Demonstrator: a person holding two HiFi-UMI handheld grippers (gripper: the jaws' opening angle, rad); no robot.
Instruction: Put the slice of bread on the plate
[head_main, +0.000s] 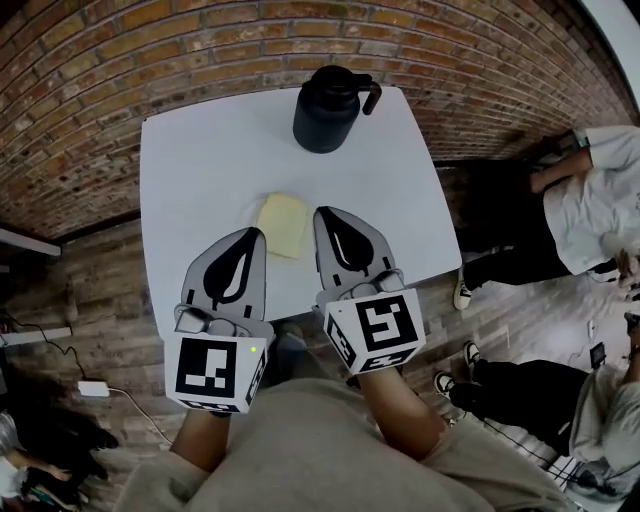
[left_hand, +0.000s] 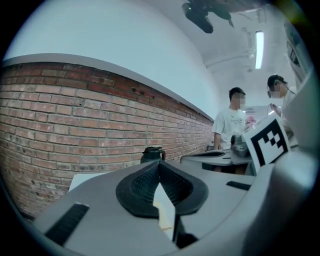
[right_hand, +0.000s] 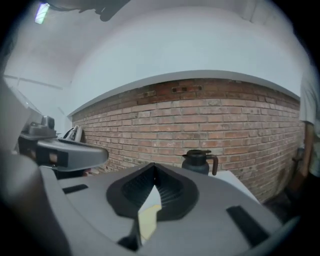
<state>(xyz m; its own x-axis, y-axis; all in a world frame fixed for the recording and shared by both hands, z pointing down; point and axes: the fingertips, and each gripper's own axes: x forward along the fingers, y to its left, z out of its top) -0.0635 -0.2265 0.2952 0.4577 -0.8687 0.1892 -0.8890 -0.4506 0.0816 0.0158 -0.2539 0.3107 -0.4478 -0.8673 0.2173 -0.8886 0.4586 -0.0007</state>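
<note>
A pale yellow slice of bread (head_main: 284, 224) lies flat on the white table (head_main: 200, 170), near its front edge. My left gripper (head_main: 257, 234) hovers over the front edge just left of the bread, jaws together and empty. Just right of the bread, my right gripper (head_main: 321, 212) is also shut with nothing in it. Neither touches the slice. In the left gripper view the jaws (left_hand: 159, 165) meet at the tip, and a sliver of bread (left_hand: 163, 212) shows through the wedge below. The right gripper view shows its jaws (right_hand: 153, 167) closed the same way over a strip of bread (right_hand: 147, 221).
A black jug (head_main: 331, 108) with a handle stands at the table's far edge, against a brick wall (head_main: 120, 60). People (head_main: 585, 200) stand and sit to the right of the table. A cable and adapter (head_main: 92, 388) lie on the floor at left.
</note>
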